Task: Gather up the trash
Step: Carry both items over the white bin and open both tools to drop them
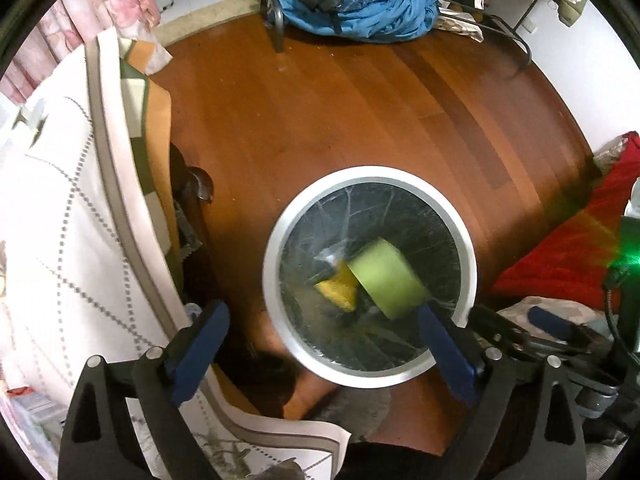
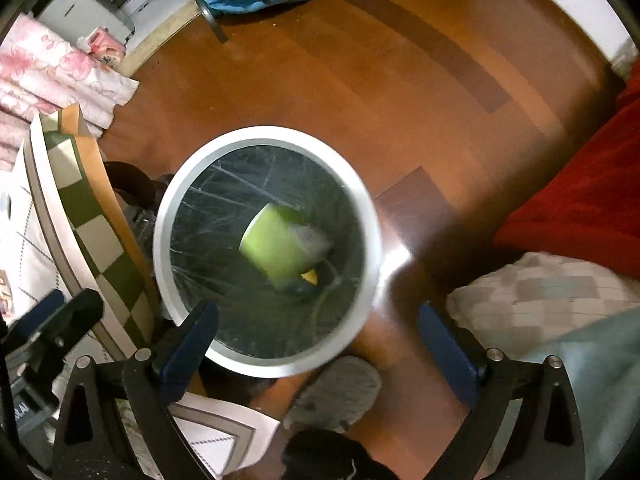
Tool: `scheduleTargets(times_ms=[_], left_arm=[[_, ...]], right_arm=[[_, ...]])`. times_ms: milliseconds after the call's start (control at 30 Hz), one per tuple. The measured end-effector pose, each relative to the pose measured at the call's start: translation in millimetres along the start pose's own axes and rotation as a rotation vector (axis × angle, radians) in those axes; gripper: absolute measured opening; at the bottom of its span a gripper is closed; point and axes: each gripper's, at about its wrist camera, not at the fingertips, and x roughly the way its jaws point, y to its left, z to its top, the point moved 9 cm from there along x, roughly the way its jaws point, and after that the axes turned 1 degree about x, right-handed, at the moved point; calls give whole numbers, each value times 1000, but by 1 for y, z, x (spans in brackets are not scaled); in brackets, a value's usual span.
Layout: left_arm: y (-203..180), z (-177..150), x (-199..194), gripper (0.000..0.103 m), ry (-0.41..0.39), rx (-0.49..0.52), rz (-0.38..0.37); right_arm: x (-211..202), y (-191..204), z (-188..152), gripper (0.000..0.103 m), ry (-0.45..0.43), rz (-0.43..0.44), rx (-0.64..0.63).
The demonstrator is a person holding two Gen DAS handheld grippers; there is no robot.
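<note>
Green cup (image 1: 386, 278) in bin (image 1: 276, 252), both tongs (image 1: 324, 350) (image 2: 318, 346) splayed above, empty

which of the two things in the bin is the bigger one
The light green cup, lying on its side in the lined bin. The yellow piece beside it is much smaller and partly tucked under it.

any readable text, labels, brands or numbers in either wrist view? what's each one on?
No text reads fully.
"LAI": partial white letters, cut off, on a dark object at the right wrist view's lower left edge; uncertain.
Green cup and yellow scrap in the bin: no print visible.
Left gripper and right gripper, both open: no markings.
</note>
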Motion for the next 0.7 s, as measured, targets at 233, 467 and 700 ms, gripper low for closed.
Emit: scheduleTargets(times_ms=[233, 467, 700], left_arm=[[1, -1, -18, 97, -26, 4, 42], [-2, -3, -46, 97, -64, 16, 62], [1, -6, -90, 97, -123, 15, 70]], right_arm=[[-34, -5, -12, 101, -32, -59, -19], [-76, -7, -21, 101, -84, -78, -18], [-132, 3, -26, 101, -167, -49, -9]])
